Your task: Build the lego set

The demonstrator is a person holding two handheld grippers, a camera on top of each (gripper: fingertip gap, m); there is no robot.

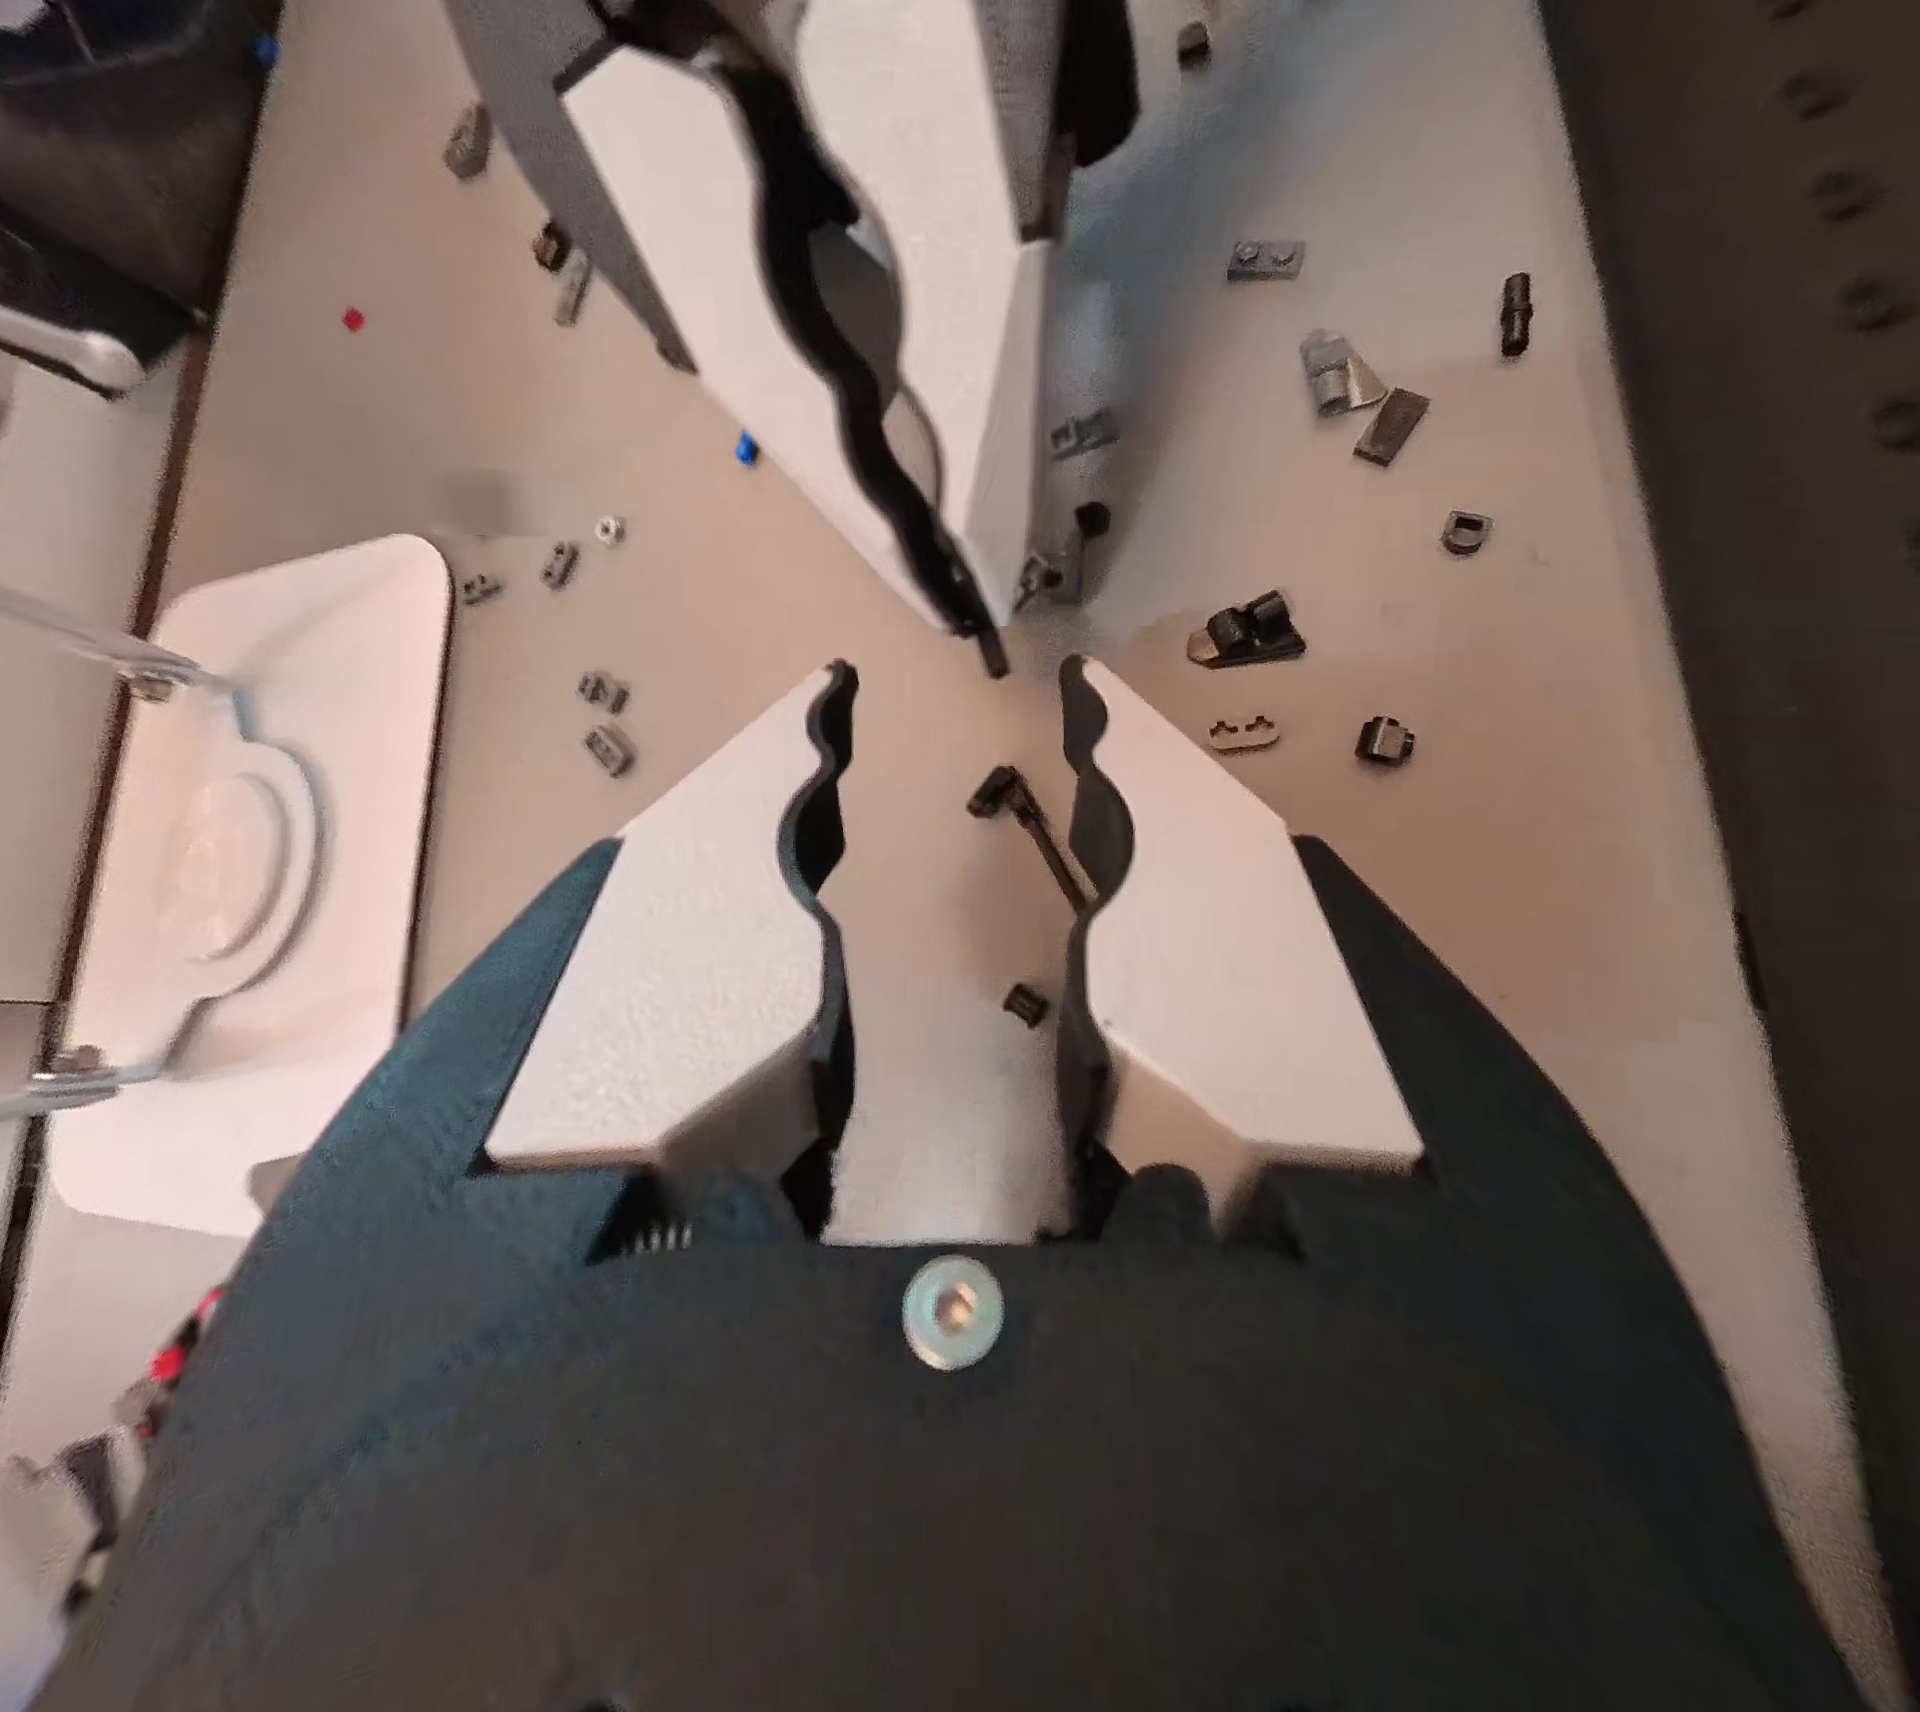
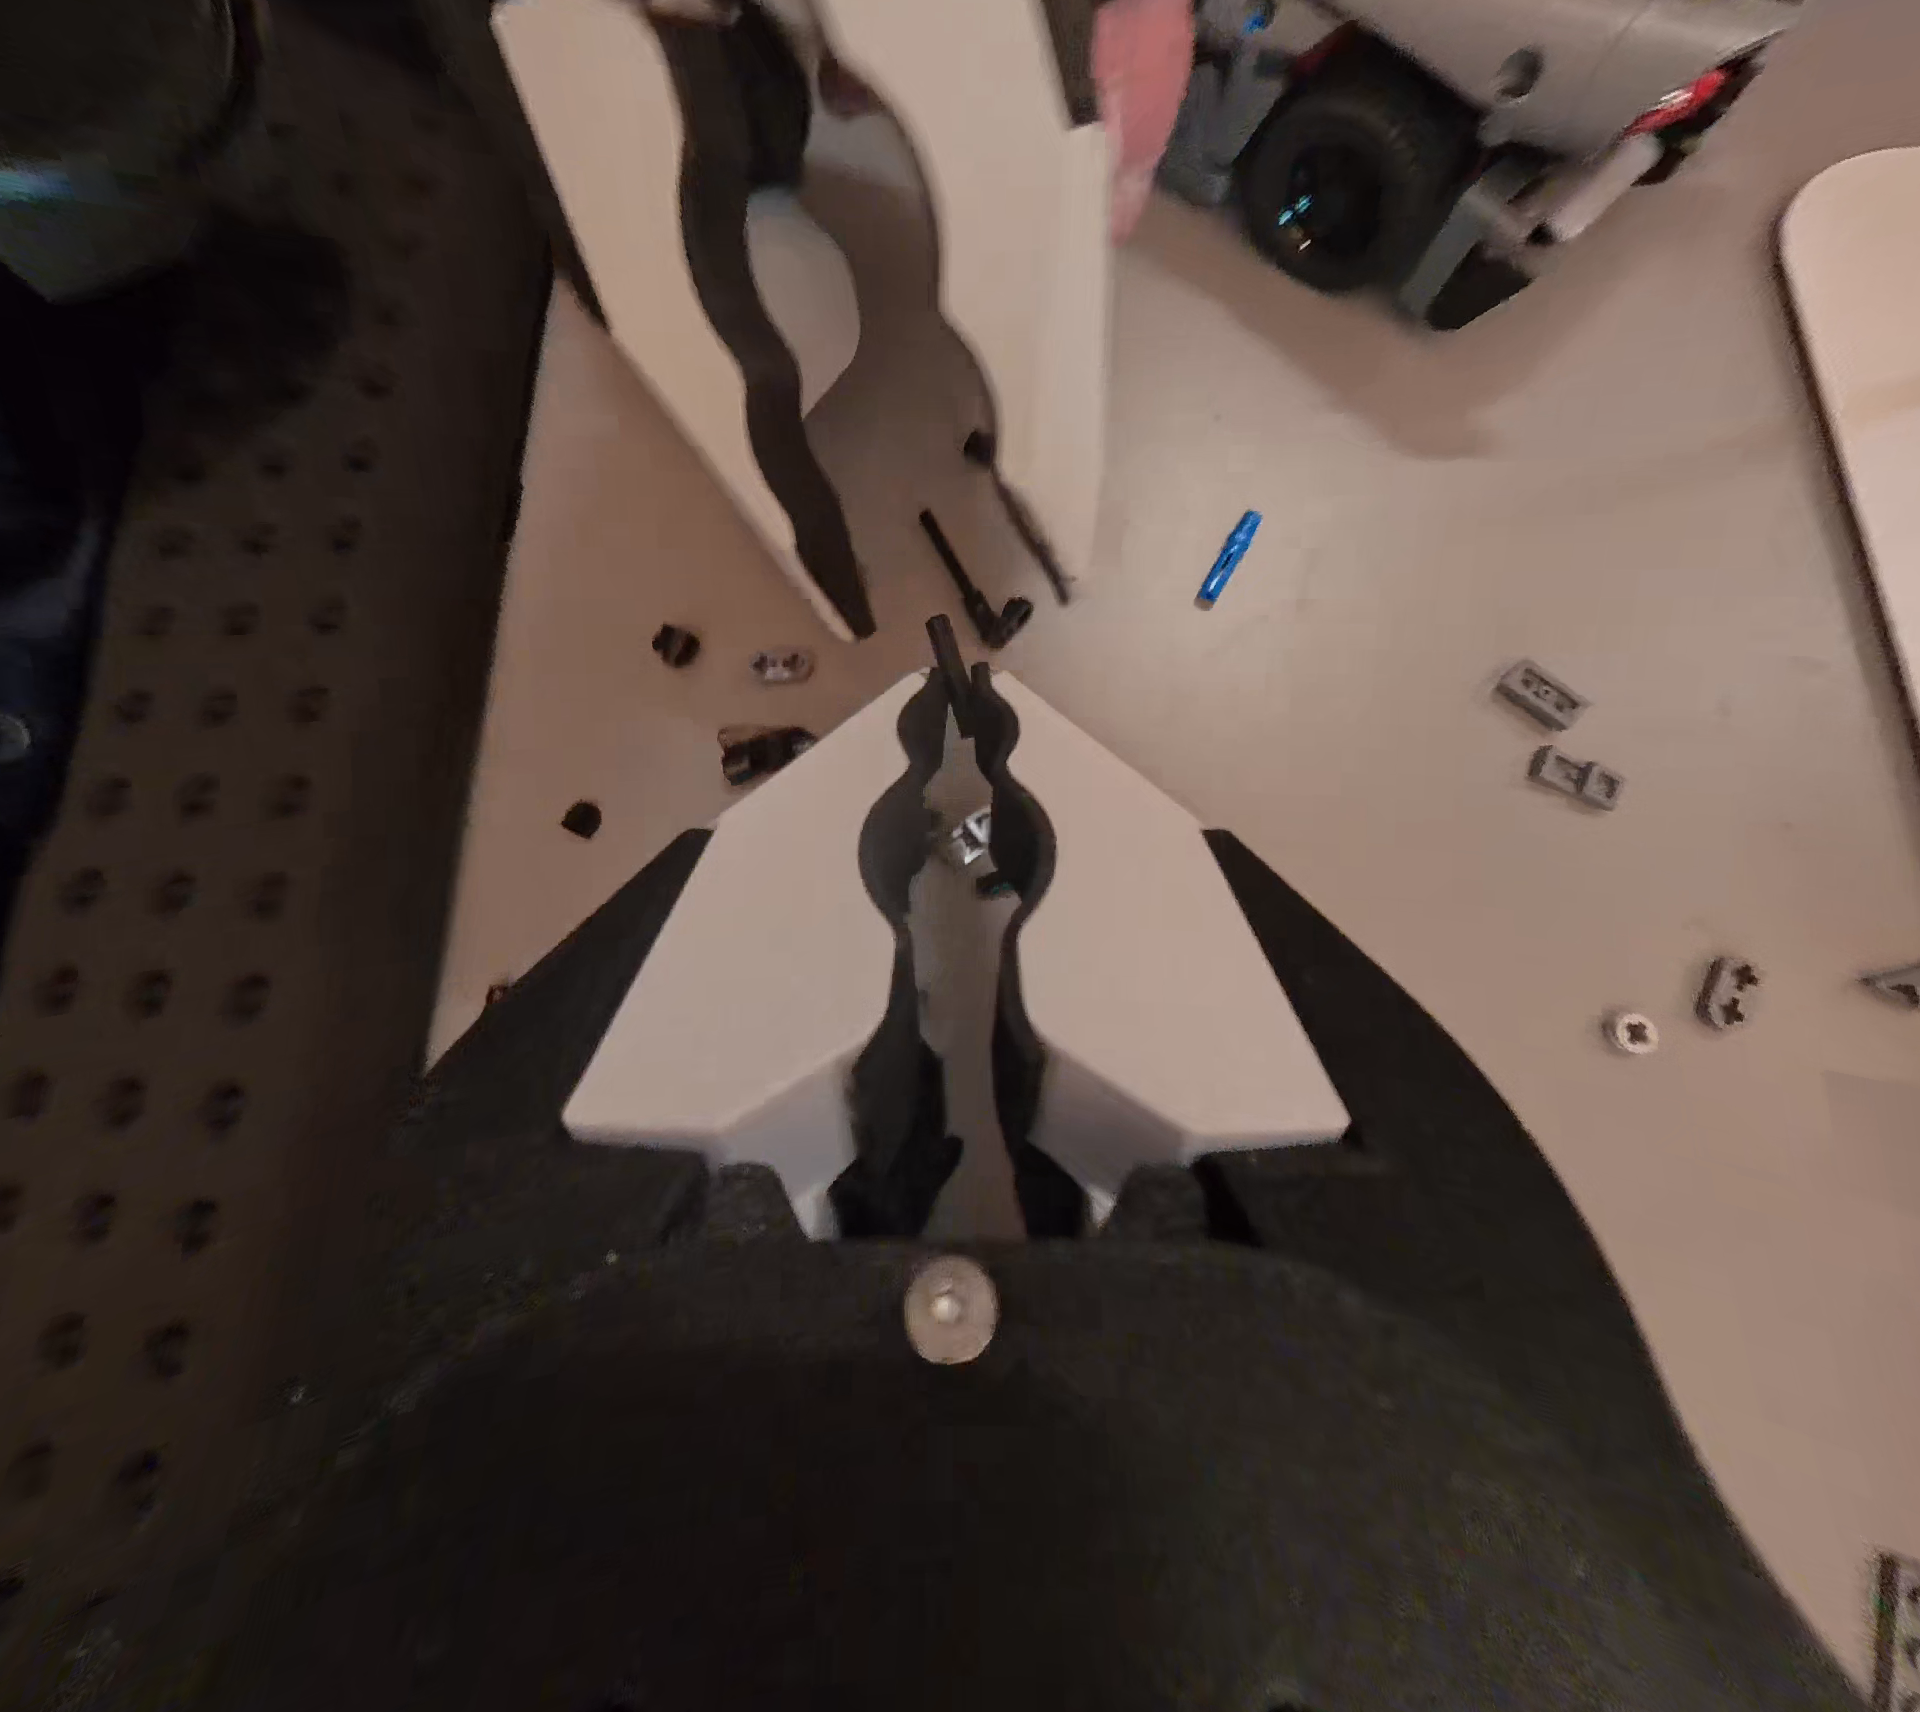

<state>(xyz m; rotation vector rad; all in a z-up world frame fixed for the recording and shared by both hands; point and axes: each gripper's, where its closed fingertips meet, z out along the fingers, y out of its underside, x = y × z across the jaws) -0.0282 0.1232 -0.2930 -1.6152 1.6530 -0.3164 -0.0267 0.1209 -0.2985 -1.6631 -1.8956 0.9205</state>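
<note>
My left gripper point(image 1: 956, 675) is open low over the beige table point(image 1: 416, 374). A thin black axle with a connector on its end point(image 1: 1023, 831) lies on the table between its fingers, close to the right pad, and is not pressed from both sides. It also shows in the right wrist view point(image 2: 977, 582), between the open left gripper's point(image 2: 956, 613) fingers. My right gripper point(image 2: 961, 686) is shut on a small black pin point(image 2: 948, 660) that sticks out past its tips. In the left wrist view the right gripper point(image 1: 977, 623) comes in from above, its pin point(image 1: 992, 649) just ahead of my left fingertips.
A grey lego vehicle with a black wheel point(image 2: 1455, 104) stands at the far right. A blue pin point(image 2: 1229, 556) and several small grey and black pieces point(image 1: 1247, 628) lie scattered. A white tray point(image 1: 291, 831) lies left; a dark perforated mat point(image 2: 208, 727) borders the table. The grippers are tip to tip, or close to it.
</note>
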